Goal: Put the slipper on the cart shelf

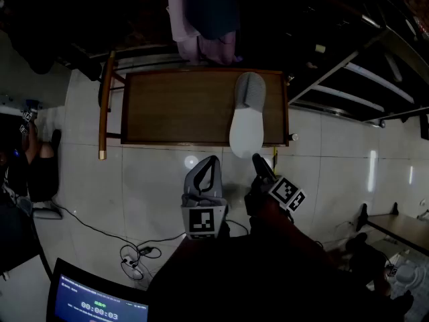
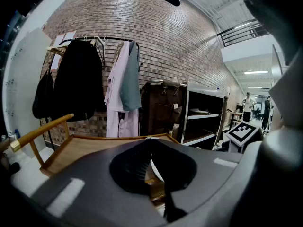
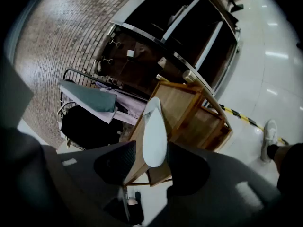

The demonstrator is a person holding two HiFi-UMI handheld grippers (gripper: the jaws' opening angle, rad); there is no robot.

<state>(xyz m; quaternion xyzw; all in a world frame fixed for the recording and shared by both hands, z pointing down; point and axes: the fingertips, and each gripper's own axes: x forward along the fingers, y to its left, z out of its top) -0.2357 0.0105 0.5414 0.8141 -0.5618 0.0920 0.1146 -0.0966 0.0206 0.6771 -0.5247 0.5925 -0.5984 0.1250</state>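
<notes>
The slipper (image 1: 247,123), with a grey upper and white sole, lies on the right end of a low wooden table (image 1: 174,106), its heel overhanging the front edge. My right gripper (image 1: 258,159) hovers just in front of that heel. In the right gripper view the white sole (image 3: 154,131) shows between the jaws of the right gripper (image 3: 150,162), which stand open and apart from it. My left gripper (image 1: 209,159) sits to the left of the heel, fingertips together, holding nothing. The black cart shelves (image 1: 348,79) stand right of the table.
A wooden chair (image 1: 104,106) stands at the table's left end and clothes (image 1: 201,12) hang behind it. A laptop screen (image 1: 100,300) and cables (image 1: 134,253) lie on the tiled floor at the lower left. A person (image 1: 27,159) sits at the far left. Yellow-black tape (image 3: 241,117) marks the floor.
</notes>
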